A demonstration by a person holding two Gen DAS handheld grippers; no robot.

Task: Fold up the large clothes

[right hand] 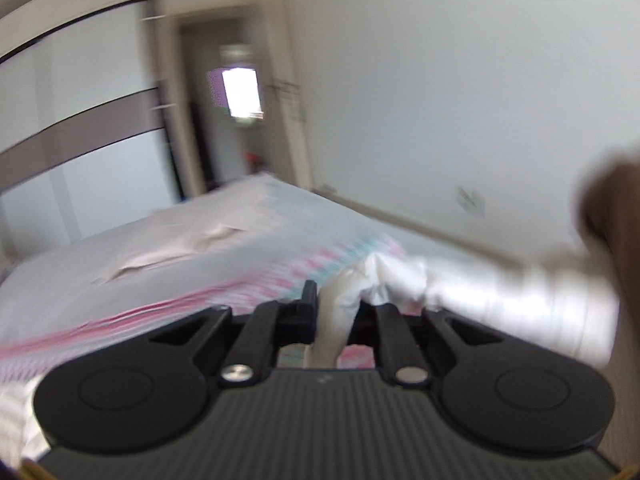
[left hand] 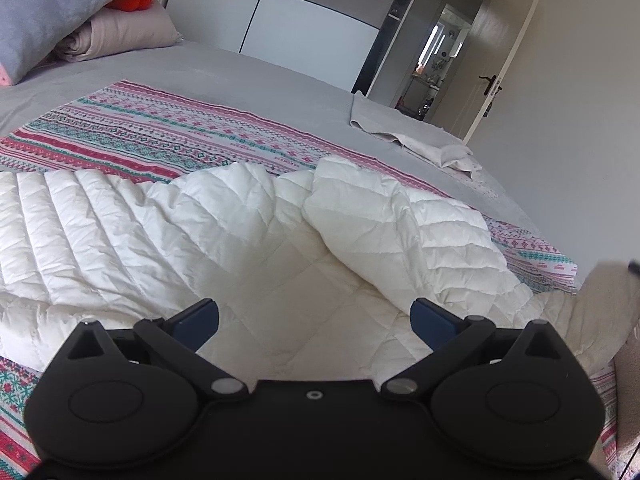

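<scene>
A white quilted down jacket (left hand: 224, 236) lies spread on a patterned pink and teal sheet (left hand: 160, 132) on the bed. One sleeve or side panel (left hand: 400, 224) is folded over its middle. My left gripper (left hand: 316, 316) is open and empty just above the jacket's near part. My right gripper (right hand: 336, 300) is shut on a bunch of the white jacket fabric (right hand: 340, 312), held above the bed's right edge; the view is blurred by motion. More white fabric (right hand: 512, 284) stretches to the right.
The grey bed (left hand: 280, 88) carries pillows and a rolled blanket (left hand: 100, 36) at the far left, and a crumpled beige cloth (left hand: 432, 144) at the far right corner. A wardrobe (left hand: 312, 20) and an open door (left hand: 492, 76) stand behind.
</scene>
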